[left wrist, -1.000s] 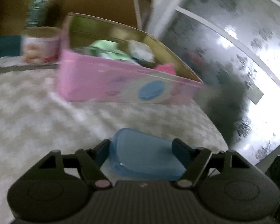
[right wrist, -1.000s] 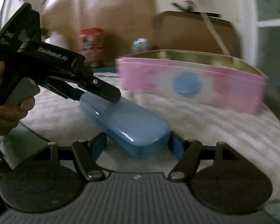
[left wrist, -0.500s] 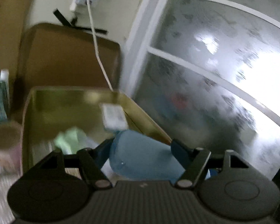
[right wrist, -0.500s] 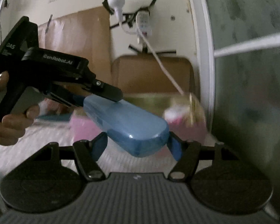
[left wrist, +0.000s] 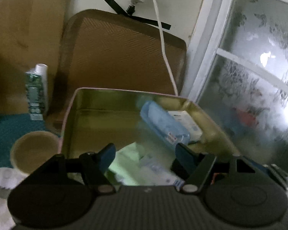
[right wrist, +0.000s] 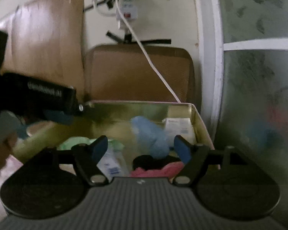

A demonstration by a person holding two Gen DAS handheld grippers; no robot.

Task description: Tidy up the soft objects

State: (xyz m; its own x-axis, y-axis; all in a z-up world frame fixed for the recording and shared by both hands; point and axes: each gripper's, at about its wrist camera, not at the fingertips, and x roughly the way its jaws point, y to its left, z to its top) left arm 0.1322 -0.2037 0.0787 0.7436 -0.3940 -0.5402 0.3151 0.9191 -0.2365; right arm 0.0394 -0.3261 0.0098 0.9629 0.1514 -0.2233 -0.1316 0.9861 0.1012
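The blue soft pack point(left wrist: 164, 125) lies tilted inside the open pink tin point(left wrist: 67, 115), against its right side beside a white packet point(left wrist: 188, 122). In the right wrist view the blue pack point(right wrist: 149, 134) is blurred inside the tin point(right wrist: 201, 120). My left gripper point(left wrist: 144, 154) is open and empty above the tin's near edge. My right gripper point(right wrist: 141, 149) is open and empty over the tin. The left gripper's body point(right wrist: 44, 99) shows at the left of the right wrist view. A green soft item point(left wrist: 124, 163) and a pink cloth point(right wrist: 157, 170) also lie in the tin.
A paper cup point(left wrist: 34, 151) and a green-white carton point(left wrist: 36, 94) stand left of the tin. A brown cushion point(left wrist: 121, 53) leans on the wall behind it, with a white cable point(left wrist: 163, 44) hanging down. A frosted window point(left wrist: 249, 76) is at the right.
Both grippers carried the blue pack up over the tin and opened. The pack dropped out of the fingers and now lies inside the tin.
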